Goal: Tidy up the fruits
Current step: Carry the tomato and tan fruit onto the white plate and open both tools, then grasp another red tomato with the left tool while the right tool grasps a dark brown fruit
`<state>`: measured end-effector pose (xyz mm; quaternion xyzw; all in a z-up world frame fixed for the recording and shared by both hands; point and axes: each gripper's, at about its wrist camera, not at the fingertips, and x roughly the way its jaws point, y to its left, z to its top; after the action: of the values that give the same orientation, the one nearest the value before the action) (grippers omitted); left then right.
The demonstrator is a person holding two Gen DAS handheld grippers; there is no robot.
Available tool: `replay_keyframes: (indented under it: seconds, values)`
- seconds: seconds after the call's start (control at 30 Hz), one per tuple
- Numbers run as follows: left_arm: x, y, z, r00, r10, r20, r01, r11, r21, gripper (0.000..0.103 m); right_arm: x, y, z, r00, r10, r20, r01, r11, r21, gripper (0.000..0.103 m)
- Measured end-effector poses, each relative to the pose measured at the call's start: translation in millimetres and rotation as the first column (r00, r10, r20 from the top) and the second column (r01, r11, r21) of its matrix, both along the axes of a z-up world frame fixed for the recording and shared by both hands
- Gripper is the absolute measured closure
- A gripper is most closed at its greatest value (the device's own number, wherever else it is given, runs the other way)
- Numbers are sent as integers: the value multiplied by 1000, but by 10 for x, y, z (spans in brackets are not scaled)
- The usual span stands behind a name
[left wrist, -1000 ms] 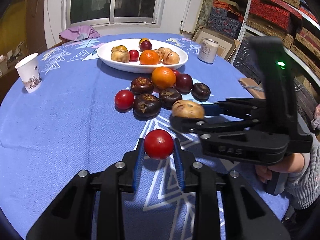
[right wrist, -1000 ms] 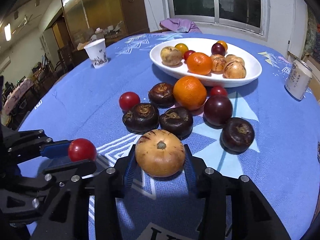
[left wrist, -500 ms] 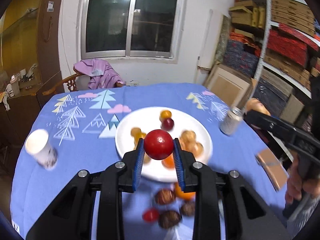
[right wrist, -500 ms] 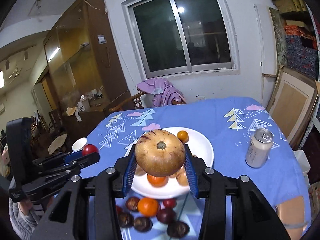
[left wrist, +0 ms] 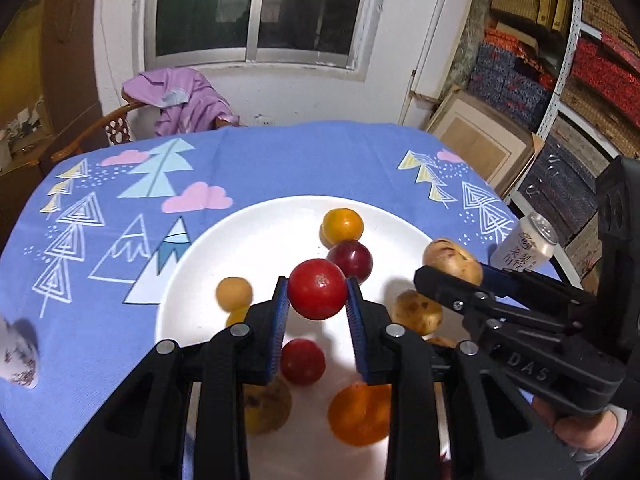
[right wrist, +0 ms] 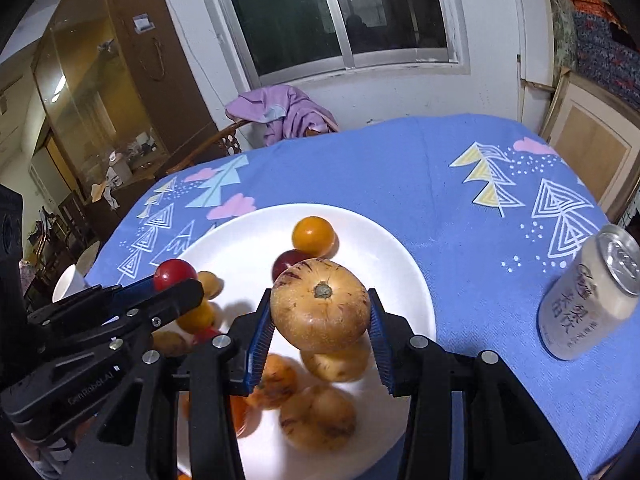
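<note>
left gripper [left wrist: 318, 300] jaws clamp red fruit [left wrist: 317, 289], right gripper [right wrist: 320, 320] jaws clamp tan fruit [right wrist: 320, 311]; cabinet [right wrist: 100, 92] only in right view

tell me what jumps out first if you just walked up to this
Two fruits held in the air over the white plate: a red tomato clamped in the left gripper, and a tan, purple-streaked fruit in the right gripper. A drink can stands right of the plate.

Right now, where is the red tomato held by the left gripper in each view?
Left wrist: the tomato sits at centre, clamped in the left gripper over the plate.
Right wrist: the same tomato is at left, at the tip of that gripper.
Shared landmark: the can right of the plate.
</note>
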<state>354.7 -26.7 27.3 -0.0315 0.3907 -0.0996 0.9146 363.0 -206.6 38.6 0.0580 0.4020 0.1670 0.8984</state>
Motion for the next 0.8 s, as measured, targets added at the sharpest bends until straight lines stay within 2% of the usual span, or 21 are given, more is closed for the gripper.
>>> replay_keyframes:
  seconds: [0.1,0.27,0.33,0.4,0.43,0.47,0.6,0.7,0.8]
  values:
    - [129,-70,-150,1000,-4,-25,4,1000,16,75,83,5,-92,1000,-1,-16,1,1000,-10,57]
    - [200,-83,-354,998,-1,-70,2,1000,17,75,140,-73,-194,998,-30,-46,32,999,37,56]
    - [190,-65,-351,998,4,-69,-4,1000,9,75,148,-121,-186,998,-44,-44,47,997,57,45]
    - [167,-27,-323,998,13,-62,-13,1000,-4,65,140,-165,-161,998,-57,-36,59,995,80,38]
    - [155,-8,-307,998,18,-55,-19,1000,-10,53,128,-183,-136,998,-59,-32,62,994,94,38]
    - [139,4,-288,999,22,-45,-23,1000,-14,47,120,-199,-113,998,-59,-27,61,993,102,38]
    - [48,49,-202,999,21,-31,-22,999,-35,47,18,-249,68,999,-54,-1,54,988,144,38]
    - [-146,131,-82,1000,24,-6,-24,998,-55,47,-180,-277,325,999,-33,40,24,978,206,38]
    - [-434,232,46,999,33,26,-32,998,-51,42,-490,-239,639,992,-7,124,-21,974,225,27]
